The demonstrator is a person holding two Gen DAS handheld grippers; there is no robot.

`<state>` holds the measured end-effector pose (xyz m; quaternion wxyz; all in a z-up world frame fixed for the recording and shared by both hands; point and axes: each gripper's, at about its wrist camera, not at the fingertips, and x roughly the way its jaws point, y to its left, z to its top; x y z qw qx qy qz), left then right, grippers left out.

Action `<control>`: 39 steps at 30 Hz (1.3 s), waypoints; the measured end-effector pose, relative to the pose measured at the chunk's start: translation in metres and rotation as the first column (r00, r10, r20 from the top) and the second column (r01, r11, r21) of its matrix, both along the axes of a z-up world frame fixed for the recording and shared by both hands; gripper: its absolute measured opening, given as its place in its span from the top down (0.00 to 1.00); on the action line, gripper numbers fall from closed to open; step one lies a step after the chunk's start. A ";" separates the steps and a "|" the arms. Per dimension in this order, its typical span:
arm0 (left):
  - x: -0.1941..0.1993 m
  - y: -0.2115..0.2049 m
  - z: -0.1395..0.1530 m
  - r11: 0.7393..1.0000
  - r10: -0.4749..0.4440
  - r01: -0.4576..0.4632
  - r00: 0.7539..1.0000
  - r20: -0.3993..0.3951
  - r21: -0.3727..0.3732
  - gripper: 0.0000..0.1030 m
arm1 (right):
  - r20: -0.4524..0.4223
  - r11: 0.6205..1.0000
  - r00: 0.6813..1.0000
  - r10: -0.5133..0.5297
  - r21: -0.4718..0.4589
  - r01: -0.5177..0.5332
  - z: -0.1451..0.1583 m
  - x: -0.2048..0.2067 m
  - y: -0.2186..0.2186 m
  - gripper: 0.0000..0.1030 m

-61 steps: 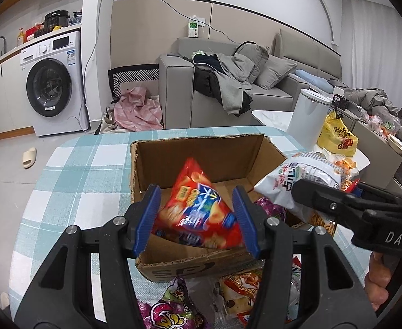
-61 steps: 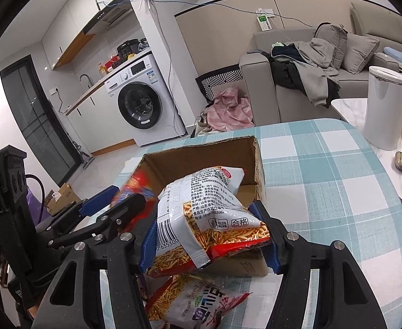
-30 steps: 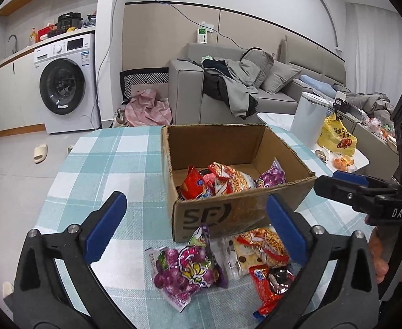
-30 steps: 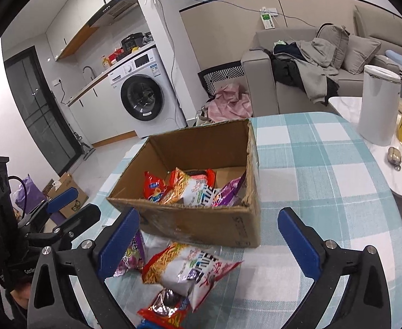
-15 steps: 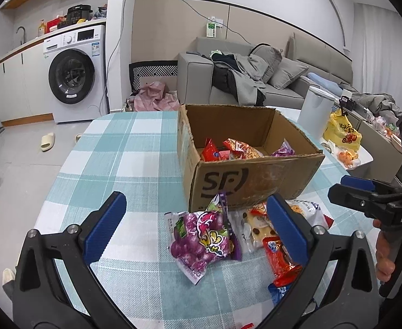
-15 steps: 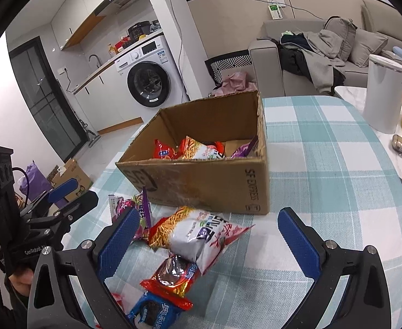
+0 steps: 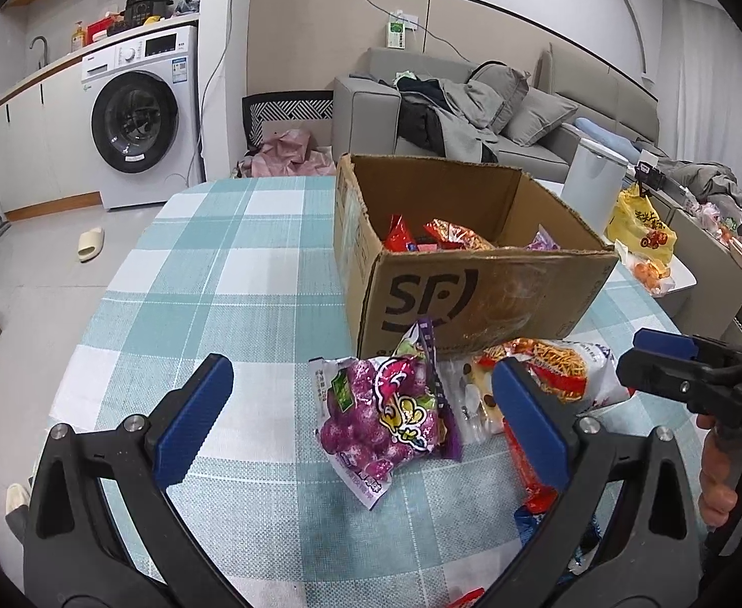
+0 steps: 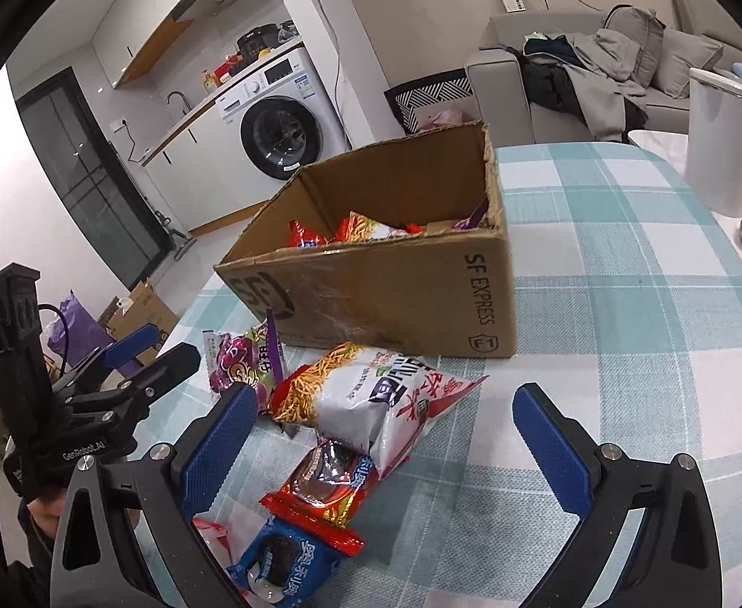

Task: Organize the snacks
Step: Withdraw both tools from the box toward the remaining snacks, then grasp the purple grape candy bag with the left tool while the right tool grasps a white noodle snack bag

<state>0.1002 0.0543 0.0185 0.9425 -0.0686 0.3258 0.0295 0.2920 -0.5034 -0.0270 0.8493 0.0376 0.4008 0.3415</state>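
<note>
An open cardboard box [image 7: 477,299] [image 8: 396,294] stands on the checked tablecloth with several snack bags inside. In front of it lie a purple candy bag [image 7: 386,415] [image 8: 241,359], a white and orange noodle-snack bag [image 8: 371,395] [image 7: 563,370], a red packet [image 8: 330,481] and a blue cookie packet [image 8: 284,557]. My left gripper [image 7: 360,420] hovers open just above the purple bag, holding nothing. My right gripper [image 8: 386,435] is open over the noodle-snack bag and red packet, also empty. Each gripper shows at the side of the other's view.
The table [image 7: 208,273] has bare cloth to the left of the box and to its right [image 8: 624,304]. A white bin [image 8: 715,137] and a yellow bag [image 7: 644,233] stand beyond the right edge. A washing machine [image 7: 143,116] and sofa [image 7: 472,111] are behind.
Two seconds ago both grippers were shut on snack bags over the box; the bags now lie inside it. Both have opened and pulled back and down toward the loose snacks in front.
</note>
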 end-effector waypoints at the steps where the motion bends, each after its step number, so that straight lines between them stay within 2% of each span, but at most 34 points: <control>1: 0.001 0.000 -0.002 1.000 0.000 0.000 1.000 -0.006 -0.001 0.01 | -0.002 1.000 1.000 0.006 -0.002 -0.006 -0.001 -0.001 0.002 0.00; 7: 0.011 0.002 -0.016 1.000 0.002 -0.002 0.999 -0.038 0.001 0.01 | -0.012 0.999 1.000 0.026 -0.020 -0.026 -0.009 -0.003 0.013 0.00; 21: 0.034 0.013 -0.047 0.999 0.002 -0.006 0.995 -0.100 -0.043 0.01 | -0.047 0.998 0.998 0.034 -0.049 -0.036 -0.025 0.001 0.028 0.00; 37: 0.048 0.024 -0.069 0.996 0.002 -0.014 0.990 -0.141 -0.088 0.01 | -0.089 0.996 0.996 -0.004 -0.088 -0.004 -0.039 0.021 0.047 0.00; 38: 0.049 0.025 -0.071 0.996 0.001 -0.014 0.989 -0.145 -0.092 0.01 | -0.085 0.996 0.996 -0.004 -0.087 -0.004 -0.039 0.021 0.047 0.01; 39: 0.049 0.025 -0.071 0.996 0.001 -0.015 0.989 -0.147 -0.092 0.02 | -0.081 0.996 0.997 -0.006 -0.086 -0.001 -0.038 0.020 0.047 0.07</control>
